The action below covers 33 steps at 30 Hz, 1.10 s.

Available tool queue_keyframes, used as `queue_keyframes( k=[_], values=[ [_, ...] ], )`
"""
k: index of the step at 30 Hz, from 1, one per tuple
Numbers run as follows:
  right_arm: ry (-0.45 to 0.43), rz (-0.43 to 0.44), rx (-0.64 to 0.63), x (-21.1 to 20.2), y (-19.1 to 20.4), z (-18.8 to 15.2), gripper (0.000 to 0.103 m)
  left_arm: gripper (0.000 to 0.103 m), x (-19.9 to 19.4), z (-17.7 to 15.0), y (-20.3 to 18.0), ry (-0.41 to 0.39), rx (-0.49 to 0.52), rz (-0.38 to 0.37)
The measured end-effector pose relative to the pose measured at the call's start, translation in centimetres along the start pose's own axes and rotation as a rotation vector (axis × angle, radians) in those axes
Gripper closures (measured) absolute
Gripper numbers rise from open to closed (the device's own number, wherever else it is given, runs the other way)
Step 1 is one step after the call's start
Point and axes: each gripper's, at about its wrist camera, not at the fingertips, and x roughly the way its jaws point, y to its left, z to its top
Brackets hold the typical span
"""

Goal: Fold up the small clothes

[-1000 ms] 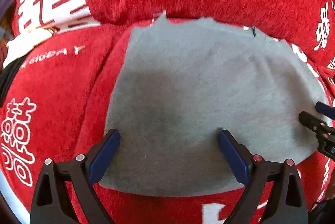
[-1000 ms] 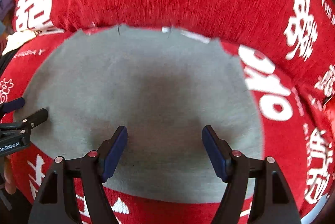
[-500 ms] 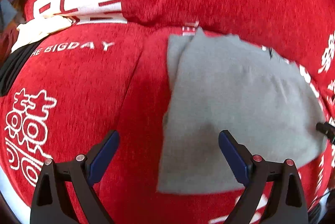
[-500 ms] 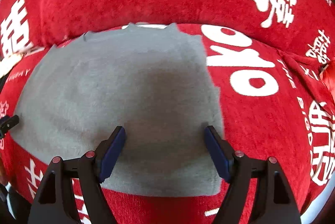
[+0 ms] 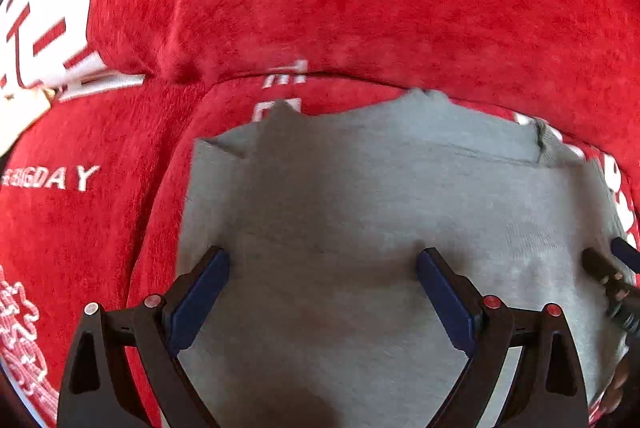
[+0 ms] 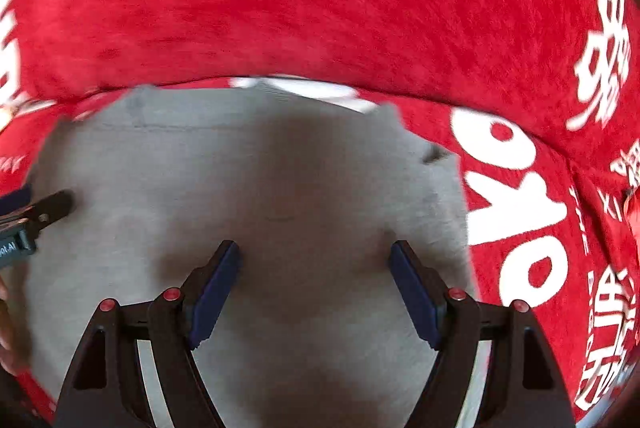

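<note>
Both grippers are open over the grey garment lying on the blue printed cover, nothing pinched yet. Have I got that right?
Not quite: the cover is red with white print, not blue, as both wrist views show. The rest holds: the left gripper and right gripper are open over the grey garment, with nothing pinched.

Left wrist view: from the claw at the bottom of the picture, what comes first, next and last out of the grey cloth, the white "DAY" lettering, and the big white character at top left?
From the left gripper:
1. Grey cloth, directly beneath its open fingers.
2. White "DAY" lettering, off to the left on the red cover.
3. Big white character, far top left, on the back cushion.
</note>
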Motion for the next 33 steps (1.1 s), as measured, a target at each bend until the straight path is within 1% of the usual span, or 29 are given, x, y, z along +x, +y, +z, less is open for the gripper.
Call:
queue_keyframes(
  k=[1,2,3,4,5,7,8,9,11,14,16,17,19,21,23,24,26,29,32,33],
  values=[
    [-0.009,0.02,0.035,0.2,-1.1,0.1,0.023,0.007,-0.2,0.0,0.4,-0.012,0.009,-0.013],
    [-0.018,0.033,0.074,0.3,-2.3,0.2,0.023,0.007,-0.5,-0.1,0.8,-0.003,0.033,-0.036],
    [-0.017,0.051,0.111,0.3,-3.5,0.2,0.024,0.007,-0.9,-0.2,1.0,-0.004,0.047,-0.036],
    [-0.023,0.089,0.143,0.2,-4.6,0.1,0.024,0.007,-1.5,-0.3,1.5,-0.014,0.053,-0.004],
    [-0.031,0.096,0.162,0.0,-5.1,-0.1,0.023,0.007,-2.3,-0.6,2.3,-0.031,0.053,0.021],
    [-0.027,0.003,0.193,-1.0,-6.0,-0.4,0.023,0.007,-3.7,-1.5,5.1,-0.048,0.007,-0.022],
    [-0.047,-0.014,0.212,-1.9,-6.5,-1.0,0.023,0.007,-4.2,-2.3,7.1,-0.034,-0.04,-0.044],
    [-0.067,0.014,0.229,-2.6,-6.8,-1.7,0.023,0.007,-4.3,-2.9,8.5,-0.019,-0.077,-0.06],
    [-0.082,0.08,0.25,-3.9,-6.9,-3.2,0.023,0.007,-4.2,-4.8,11.3,0.027,-0.155,-0.128],
    [-0.109,0.109,0.224,-5.4,-5.6,-5.5,0.023,0.007,-3.8,-7.2,12.9,0.086,-0.208,-0.236],
    [-0.116,0.116,0.197,-6.2,-4.3,-6.7,0.023,0.007,-3.4,-8.1,12.2,0.11,-0.22,-0.327],
    [-0.12,0.119,0.185,-6.6,-3.7,-7.3,0.023,0.007,-3.1,-8.5,11.9,0.117,-0.227,-0.36],
    [-0.126,0.119,0.153,-7.0,-2.3,-8.0,0.023,0.007,-3.2,-8.9,10.5,0.083,-0.216,-0.325],
    [-0.121,0.116,0.09,-7.4,-0.1,-8.2,0.023,0.007,-3.3,-8.5,8.5,0.077,-0.175,-0.312],
    [-0.116,0.108,0.027,-7.1,1.2,-8.1,0.023,0.007,-3.3,-7.5,6.6,0.086,-0.133,-0.361],
    [-0.114,0.103,-0.004,-7.2,2.3,-8.1,0.023,0.007,-3.2,-7.3,5.2,0.087,-0.103,-0.351],
    [-0.101,0.111,-0.038,-7.0,3.6,-7.9,0.023,0.003,-2.5,-7.0,3.4,0.089,-0.049,-0.284],
    [-0.071,0.125,-0.098,-6.1,6.2,-6.9,0.023,0.002,-2.3,-6.8,2.7,0.069,-0.035,-0.253],
    [-0.041,0.088,-0.141,-4.5,8.3,-5.3,0.023,0.003,-2.4,-6.8,2.8,0.057,-0.042,-0.264],
    [-0.033,0.082,-0.144,-3.9,8.8,-4.9,0.022,0.006,-2.4,-6.8,3.0,0.052,-0.052,-0.268]
  ],
)
